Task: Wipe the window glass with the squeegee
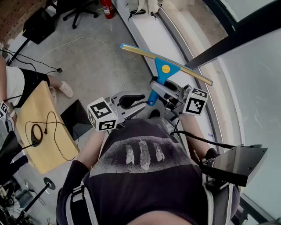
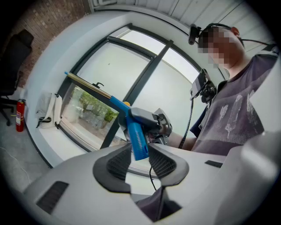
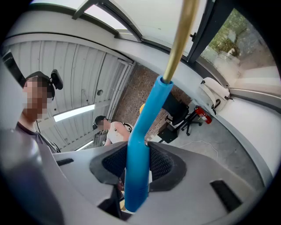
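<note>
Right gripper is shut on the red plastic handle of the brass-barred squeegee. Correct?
Not red: the right gripper view shows the plastic handle is blue. The right gripper is shut on it, below the brass bar.

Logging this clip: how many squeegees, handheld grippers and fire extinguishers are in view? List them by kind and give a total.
squeegee: 1
grippers: 2 (left gripper, right gripper)
fire extinguisher: 1
Total: 4
</note>
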`<act>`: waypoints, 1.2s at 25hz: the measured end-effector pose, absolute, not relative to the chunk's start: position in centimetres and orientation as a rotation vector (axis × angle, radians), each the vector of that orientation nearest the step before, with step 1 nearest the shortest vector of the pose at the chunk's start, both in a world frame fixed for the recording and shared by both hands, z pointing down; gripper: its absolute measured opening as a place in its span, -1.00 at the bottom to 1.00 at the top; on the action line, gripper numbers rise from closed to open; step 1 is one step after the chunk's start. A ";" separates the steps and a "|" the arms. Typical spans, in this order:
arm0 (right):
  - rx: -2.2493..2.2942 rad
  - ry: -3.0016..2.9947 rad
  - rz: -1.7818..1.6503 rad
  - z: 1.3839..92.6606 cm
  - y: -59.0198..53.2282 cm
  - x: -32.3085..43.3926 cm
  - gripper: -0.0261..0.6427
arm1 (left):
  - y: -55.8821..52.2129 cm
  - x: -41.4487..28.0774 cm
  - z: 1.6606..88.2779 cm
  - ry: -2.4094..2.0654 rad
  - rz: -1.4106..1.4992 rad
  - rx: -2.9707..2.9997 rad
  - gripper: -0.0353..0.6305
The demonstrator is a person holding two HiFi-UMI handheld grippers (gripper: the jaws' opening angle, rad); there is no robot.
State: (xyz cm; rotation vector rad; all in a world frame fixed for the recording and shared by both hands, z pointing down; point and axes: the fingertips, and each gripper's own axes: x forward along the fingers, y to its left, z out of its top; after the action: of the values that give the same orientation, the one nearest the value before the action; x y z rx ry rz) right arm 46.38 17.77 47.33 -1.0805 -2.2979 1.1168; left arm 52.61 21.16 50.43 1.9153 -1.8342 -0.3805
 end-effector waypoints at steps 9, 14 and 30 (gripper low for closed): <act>-1.177 -2.365 1.099 44.7 11.2 46.5 -0.56 | 10.8 53.0 48.7 -1.779 -0.352 2.030 -0.25; -1.268 -2.380 1.051 43.9 7.2 46.1 -0.56 | 5.2 51.6 48.8 -1.841 -0.294 2.022 -0.25; -1.320 -2.358 0.887 43.6 12.6 30.2 -0.56 | 11.4 35.1 47.9 -1.761 -0.506 2.105 -0.41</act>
State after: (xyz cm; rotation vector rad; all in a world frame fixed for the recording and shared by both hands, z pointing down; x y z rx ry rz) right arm 30.16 12.63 43.63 -1.3202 -2.3579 0.8872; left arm 35.12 11.37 47.91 2.1053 -1.7615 -0.5059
